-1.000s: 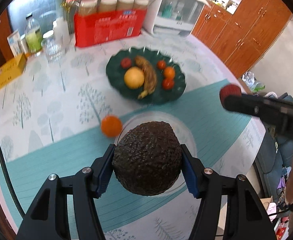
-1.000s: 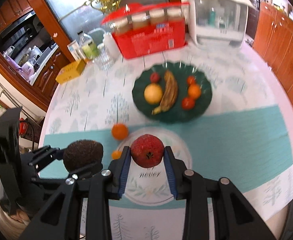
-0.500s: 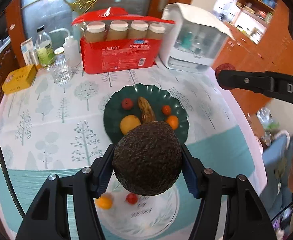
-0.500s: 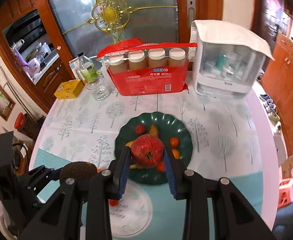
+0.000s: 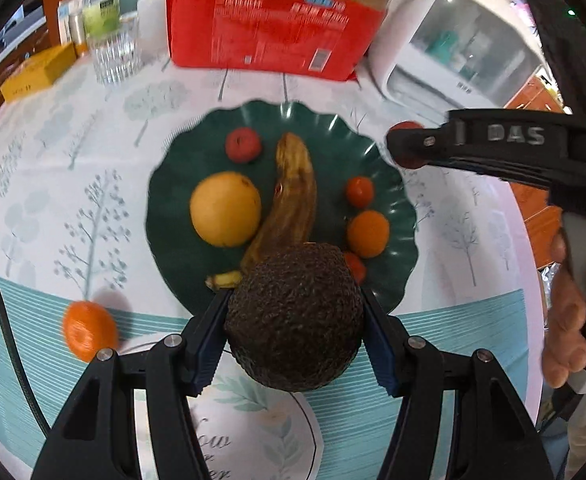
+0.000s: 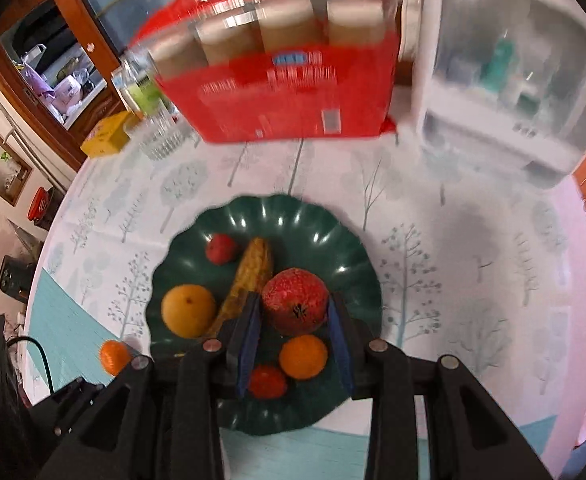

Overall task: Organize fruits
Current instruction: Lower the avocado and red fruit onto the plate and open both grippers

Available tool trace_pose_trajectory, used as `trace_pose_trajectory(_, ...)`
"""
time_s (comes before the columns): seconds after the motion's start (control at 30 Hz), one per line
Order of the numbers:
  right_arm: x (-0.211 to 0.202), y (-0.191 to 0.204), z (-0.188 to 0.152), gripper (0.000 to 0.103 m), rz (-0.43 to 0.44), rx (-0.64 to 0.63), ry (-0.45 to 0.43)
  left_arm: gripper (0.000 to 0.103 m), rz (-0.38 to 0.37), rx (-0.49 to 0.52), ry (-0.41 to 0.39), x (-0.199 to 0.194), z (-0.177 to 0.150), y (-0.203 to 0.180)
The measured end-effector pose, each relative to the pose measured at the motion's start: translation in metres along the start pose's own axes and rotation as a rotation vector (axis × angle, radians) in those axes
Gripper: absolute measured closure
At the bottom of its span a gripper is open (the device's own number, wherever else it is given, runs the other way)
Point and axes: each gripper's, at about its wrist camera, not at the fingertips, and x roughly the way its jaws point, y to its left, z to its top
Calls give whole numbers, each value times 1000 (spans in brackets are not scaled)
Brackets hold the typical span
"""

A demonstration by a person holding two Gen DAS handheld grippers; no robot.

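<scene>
Moved: both tongs have swung from above the white plate to above the green plate, each carrying its fruit; the green plate now fills the middle of both views where a second ago it lay farther off.
Left tongs [image 5: 295,330]: clenched on the avocado [image 5: 295,316], pads pressed on its two sides; it hangs over the near rim of the green plate [image 5: 173,184], not yet set down.
Right tongs [image 6: 295,312]: clamped on the red fruit [image 6: 295,298], a pomegranate by its crown; it hangs over the middle of the green plate, just right of the banana [image 6: 249,276].
White plate [image 5: 253,436]: nearest, under the left tongs, only partly seen; what lies on it now is hidden.
Loose orange [image 5: 89,334]: on the worktop [image 5: 73,152], just left of the green plate's near edge, still outside it.
On the green plate: yellow orange [image 5: 225,210] left of the banana, small red fruit [image 5: 243,144] at the far side, a tomato [image 5: 360,191] and an orange [image 5: 368,233] to the right, another red one half hidden by the avocado.
Beyond the green plate: red box [image 5: 269,28], glass [image 5: 117,54], white cabinet [image 5: 465,48].
Meaning: judging by this, the fruits are being gathered onto the green plate; both carried pieces are placed to be lowered and let go, and free room remains mostly at the right and near parts. The loose orange would remain to fetch.
</scene>
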Motion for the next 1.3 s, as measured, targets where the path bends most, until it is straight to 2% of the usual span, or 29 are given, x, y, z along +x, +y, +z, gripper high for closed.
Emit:
trace_pose_trajectory(0.27, 41, -1, 3, 70, 30, -24, 59, 42, -8, -14, 20, 25, -3, -7)
trace_pose_trajectory(0.5, 56, 8, 5, 69, 8, -84, 79, 42, 5, -7, 16, 41, 1, -7)
trace_pose_trajectory(0.6, 57, 11, 5, 69, 6, -101, 76, 42, 21, 27, 0, 43, 1, -12)
trace_pose_trajectory(0.8, 56, 14, 2, 64, 28, -118, 88, 41, 25, 28, -6, 44, 5, -12)
trace_pose_trajectory(0.97, 52, 12, -1, 64, 41, -101, 87, 30, 21, 33, -33, 30, 7, -13)
trace_pose_trajectory(1.3, 35, 14, -10, 64, 39, -106, 59, 29, 41, 18, -27, 9, 0, -6)
